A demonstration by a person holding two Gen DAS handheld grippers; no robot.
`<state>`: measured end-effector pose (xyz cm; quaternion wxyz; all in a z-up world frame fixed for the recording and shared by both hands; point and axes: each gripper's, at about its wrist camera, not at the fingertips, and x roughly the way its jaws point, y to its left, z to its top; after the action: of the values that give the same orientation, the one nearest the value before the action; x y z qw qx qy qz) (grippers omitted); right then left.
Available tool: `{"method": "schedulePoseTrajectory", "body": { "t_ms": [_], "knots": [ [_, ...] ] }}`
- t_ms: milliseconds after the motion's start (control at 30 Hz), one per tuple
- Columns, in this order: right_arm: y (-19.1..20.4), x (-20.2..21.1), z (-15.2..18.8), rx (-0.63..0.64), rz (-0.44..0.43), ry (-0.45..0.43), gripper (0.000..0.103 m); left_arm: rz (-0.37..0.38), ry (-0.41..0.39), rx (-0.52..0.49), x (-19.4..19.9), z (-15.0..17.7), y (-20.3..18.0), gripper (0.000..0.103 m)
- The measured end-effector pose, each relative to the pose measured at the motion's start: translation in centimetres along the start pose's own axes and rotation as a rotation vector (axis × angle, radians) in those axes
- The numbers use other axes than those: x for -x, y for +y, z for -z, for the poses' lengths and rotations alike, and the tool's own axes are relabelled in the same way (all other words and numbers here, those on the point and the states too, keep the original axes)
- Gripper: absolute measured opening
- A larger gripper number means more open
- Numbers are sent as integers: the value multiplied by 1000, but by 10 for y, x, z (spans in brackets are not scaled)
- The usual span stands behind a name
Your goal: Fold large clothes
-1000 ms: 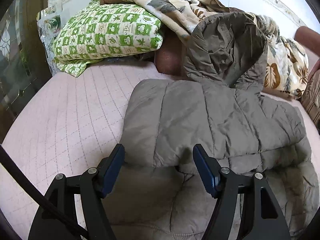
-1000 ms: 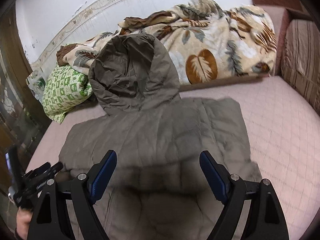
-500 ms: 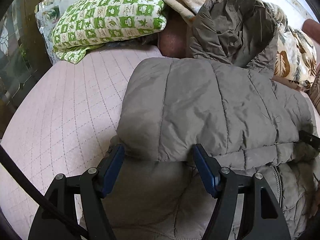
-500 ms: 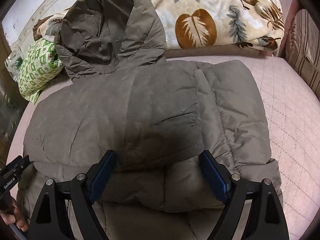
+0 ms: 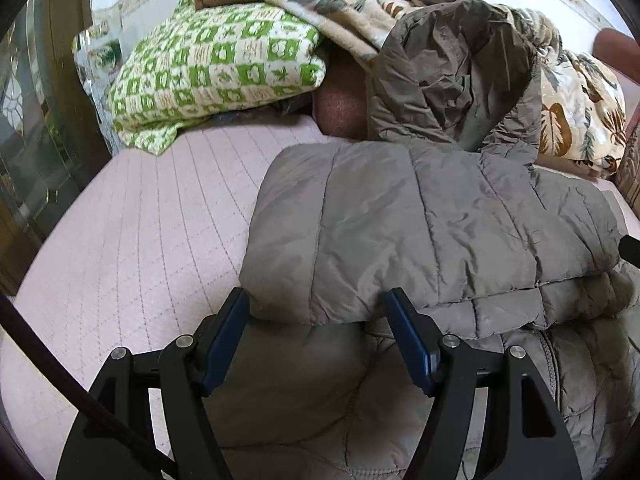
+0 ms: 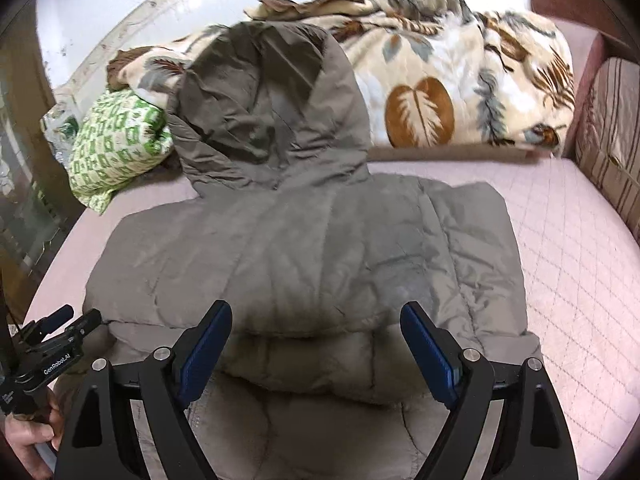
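Note:
A grey-brown hooded puffer jacket [image 5: 420,224] lies on the pink quilted bed, its upper part folded over the lower part; it also shows in the right wrist view [image 6: 320,248]. Its hood [image 6: 272,104] leans up against the bedding behind. My left gripper [image 5: 318,332] is open and empty, its jaws either side of the folded edge at the jacket's left corner. My right gripper [image 6: 316,344] is open and empty, just above the folded edge near the jacket's middle. The left gripper also shows in the right wrist view [image 6: 60,332], at the jacket's left side.
A green-and-white checked pillow [image 5: 216,68] and a leaf-print blanket [image 6: 460,80] are piled along the wall behind. A striped cushion [image 6: 612,136] stands at the right. A dark wooden frame [image 5: 52,120] runs along the left. Bare pink mattress [image 6: 560,240] lies right of the jacket.
Both grippers dipped close to the jacket, then drew back and lifted a little. They stayed open and empty. The jacket has not visibly moved.

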<state>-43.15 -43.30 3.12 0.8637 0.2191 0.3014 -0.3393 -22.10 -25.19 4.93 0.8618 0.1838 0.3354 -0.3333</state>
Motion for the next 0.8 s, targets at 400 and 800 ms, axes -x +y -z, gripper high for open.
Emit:
{"method": "schedulePoseTrajectory", "body": {
  "t_ms": [400,800],
  "knots": [
    [-7,-24,6,-23,6,60,89,-43,-36,-108,2,3,-20,70],
    [-15,-40,12,-55,6,110,89,-53,-38,-121,1,4,-23,70]
  ]
}}
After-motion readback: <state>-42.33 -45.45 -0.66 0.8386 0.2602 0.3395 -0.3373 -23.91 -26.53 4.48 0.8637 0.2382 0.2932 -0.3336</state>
